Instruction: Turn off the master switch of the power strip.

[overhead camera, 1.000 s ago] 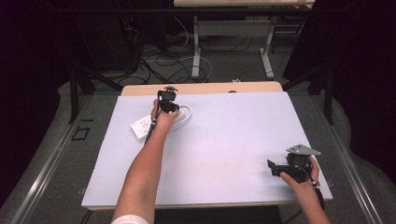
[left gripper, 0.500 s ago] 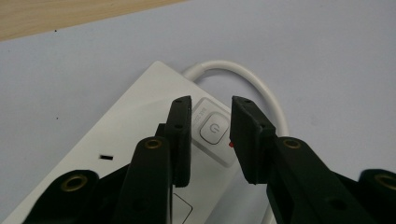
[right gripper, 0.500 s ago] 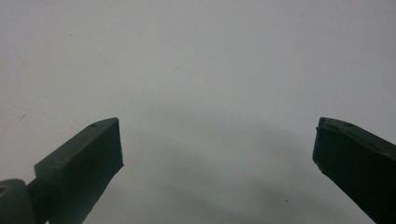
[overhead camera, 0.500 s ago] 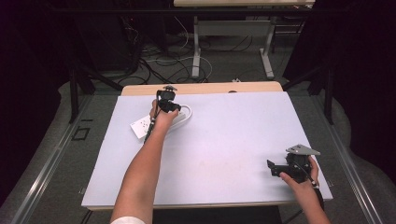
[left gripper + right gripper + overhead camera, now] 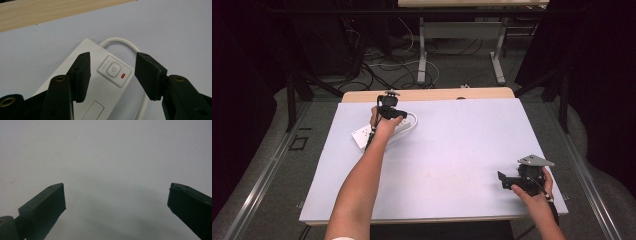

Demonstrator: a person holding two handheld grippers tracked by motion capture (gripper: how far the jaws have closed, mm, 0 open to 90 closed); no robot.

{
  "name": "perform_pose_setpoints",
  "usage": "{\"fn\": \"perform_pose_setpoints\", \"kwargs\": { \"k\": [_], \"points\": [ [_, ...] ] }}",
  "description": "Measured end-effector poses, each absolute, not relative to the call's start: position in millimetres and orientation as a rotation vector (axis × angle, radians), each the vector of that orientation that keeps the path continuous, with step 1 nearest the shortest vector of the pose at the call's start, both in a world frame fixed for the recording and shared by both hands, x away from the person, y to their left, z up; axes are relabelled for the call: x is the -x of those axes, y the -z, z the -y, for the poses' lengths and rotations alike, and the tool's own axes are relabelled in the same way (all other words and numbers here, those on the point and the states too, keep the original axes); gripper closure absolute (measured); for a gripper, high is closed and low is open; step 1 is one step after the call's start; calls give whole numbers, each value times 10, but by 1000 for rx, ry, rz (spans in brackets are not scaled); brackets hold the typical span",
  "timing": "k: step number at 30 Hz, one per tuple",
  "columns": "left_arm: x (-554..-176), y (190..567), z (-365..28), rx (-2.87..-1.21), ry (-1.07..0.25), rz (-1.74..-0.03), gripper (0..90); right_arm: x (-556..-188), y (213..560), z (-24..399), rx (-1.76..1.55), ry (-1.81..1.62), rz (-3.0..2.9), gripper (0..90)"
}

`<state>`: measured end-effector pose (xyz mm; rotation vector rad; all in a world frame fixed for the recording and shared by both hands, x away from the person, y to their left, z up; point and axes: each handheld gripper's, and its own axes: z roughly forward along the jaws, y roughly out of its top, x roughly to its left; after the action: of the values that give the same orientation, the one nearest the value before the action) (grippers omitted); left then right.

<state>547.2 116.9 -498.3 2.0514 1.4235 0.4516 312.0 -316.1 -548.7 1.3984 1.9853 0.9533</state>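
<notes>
A white power strip (image 5: pixel 100 82) lies on the pale table top at the far left, its white cable (image 5: pixel 117 40) looping out from one end. A power button (image 5: pixel 113 70) with a red indicator beside it sits near that end. My left gripper (image 5: pixel 112 72) hovers open right above the strip, jaws either side of the button. In the high view the power strip (image 5: pixel 362 136) pokes out beside the left gripper (image 5: pixel 393 112). My right gripper (image 5: pixel 507 181) rests open near the table's front right corner, and in its own view the right gripper (image 5: pixel 116 200) holds nothing over the bare surface.
A strip of light wood (image 5: pixel 427 94) runs along the table's far edge. Beyond it stand a desk's legs (image 5: pixel 422 55) and loose cables (image 5: pixel 382 65) on the floor. Dark curtains close in both sides.
The left gripper has shifted slightly over the power strip's end. The right hand has stayed put.
</notes>
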Motion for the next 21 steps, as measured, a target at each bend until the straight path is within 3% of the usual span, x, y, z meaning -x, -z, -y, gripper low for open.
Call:
{"fn": "perform_pose_setpoints", "kwargs": {
  "k": [21],
  "points": [
    [-5326, 4806, -1210, -2021, -404, -1419, 309, -3115, 5484, 3152, -1397, -951, -1984, 11]
  ]
}}
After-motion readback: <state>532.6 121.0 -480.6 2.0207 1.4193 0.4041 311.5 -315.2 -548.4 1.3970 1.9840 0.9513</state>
